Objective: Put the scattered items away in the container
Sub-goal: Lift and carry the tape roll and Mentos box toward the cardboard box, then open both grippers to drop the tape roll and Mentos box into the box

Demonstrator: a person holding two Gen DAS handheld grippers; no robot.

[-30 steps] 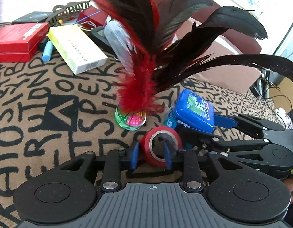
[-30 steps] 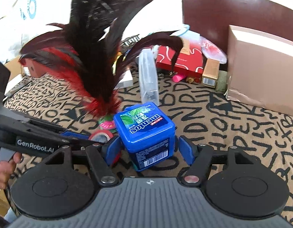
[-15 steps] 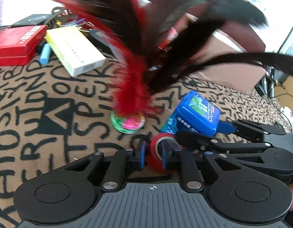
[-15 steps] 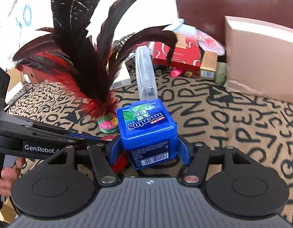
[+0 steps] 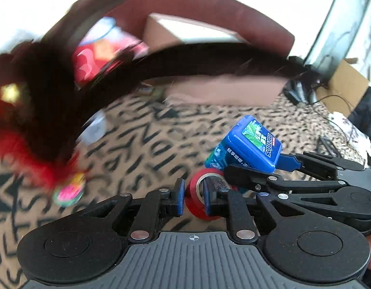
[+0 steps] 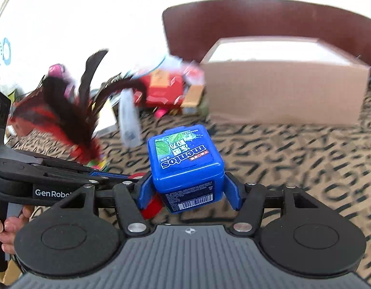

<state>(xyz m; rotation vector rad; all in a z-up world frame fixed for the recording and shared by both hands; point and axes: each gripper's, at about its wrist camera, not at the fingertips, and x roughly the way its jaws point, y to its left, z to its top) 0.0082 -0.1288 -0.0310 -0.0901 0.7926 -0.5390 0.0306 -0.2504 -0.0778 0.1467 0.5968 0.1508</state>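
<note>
now both loads look ready to carry to the cardboard box at the far edge of the patterned cloth. right gripper is clamped on the blue mentos tub; keep it level. left gripper pinches one wall of the red tape roll, so carry steadily and clear the box rim before releasing.
</note>
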